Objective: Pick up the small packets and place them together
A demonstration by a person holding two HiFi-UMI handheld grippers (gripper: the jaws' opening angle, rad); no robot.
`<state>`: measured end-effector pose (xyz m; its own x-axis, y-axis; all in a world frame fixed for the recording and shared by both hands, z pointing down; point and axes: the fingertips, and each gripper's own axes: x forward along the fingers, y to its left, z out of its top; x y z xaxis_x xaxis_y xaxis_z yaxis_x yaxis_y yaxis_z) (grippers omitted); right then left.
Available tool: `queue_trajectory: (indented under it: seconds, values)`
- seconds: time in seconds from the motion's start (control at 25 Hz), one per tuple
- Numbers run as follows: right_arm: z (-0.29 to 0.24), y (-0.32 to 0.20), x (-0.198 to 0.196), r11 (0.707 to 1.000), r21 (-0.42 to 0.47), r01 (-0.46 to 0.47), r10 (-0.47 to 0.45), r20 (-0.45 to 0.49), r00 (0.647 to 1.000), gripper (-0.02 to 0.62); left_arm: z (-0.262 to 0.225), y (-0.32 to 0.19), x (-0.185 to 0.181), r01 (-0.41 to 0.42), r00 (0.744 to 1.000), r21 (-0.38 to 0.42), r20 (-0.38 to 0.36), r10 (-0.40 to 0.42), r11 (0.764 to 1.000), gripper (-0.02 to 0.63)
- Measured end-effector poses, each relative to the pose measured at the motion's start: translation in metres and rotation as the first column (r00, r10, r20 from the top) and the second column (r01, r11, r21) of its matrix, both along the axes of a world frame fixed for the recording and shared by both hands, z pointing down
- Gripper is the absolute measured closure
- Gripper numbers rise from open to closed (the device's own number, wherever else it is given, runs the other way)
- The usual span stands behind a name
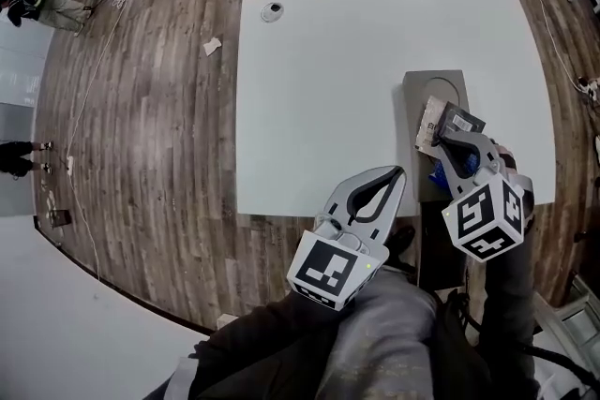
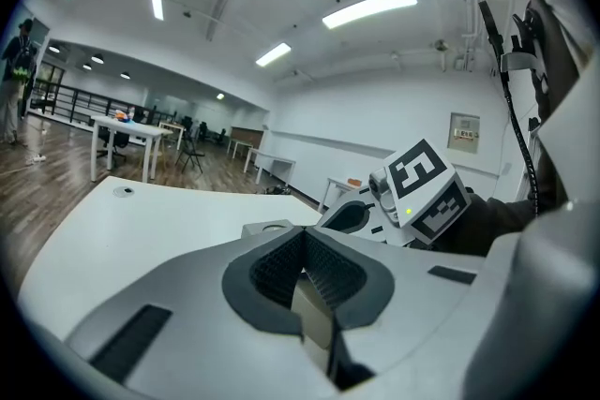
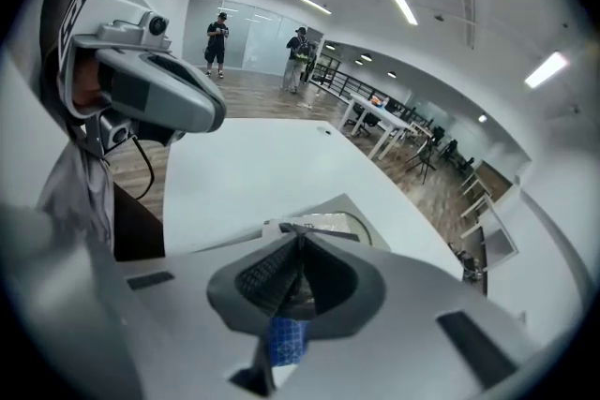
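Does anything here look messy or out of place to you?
A small pale scrap lies on the wood floor, left of the white table. On the grey tray, a pale packet lies tilted. Otherwise nothing stands out.

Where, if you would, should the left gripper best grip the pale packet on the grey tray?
Probably its left edge, coming from the table side: the pale packet lies flat on the grey tray, its right part hidden by the dark packet in the right gripper.
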<state>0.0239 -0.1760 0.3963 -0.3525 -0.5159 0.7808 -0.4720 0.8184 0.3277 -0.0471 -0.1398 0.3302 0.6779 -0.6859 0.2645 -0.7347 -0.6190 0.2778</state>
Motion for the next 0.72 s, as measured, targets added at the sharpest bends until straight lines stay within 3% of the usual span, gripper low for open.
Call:
queue_trajectory:
  seconds: [0.28, 0.52, 0.72]
  values:
    - [0.009, -0.005, -0.005, 0.999, -0.040, -0.021, 0.022, 0.019, 1.000, 0.548, 0.008, -0.009, -0.005, -0.018, 1.000, -0.042, -0.006, 0.018, 0.999, 0.603]
    - [-0.002, -0.003, -0.008, 0.998, -0.033, -0.056, 0.060, 0.104, 0.993, 0.488, 0.013, -0.009, 0.001, -0.056, 0.998, -0.037, -0.004, 0.056, 0.998, 0.603]
    - [-0.009, 0.002, 0.000, 0.993, -0.001, -0.115, 0.114, 0.118, 0.986, 0.471, 0.013, -0.009, 0.008, -0.104, 0.995, -0.035, -0.012, 0.104, 0.994, 0.603]
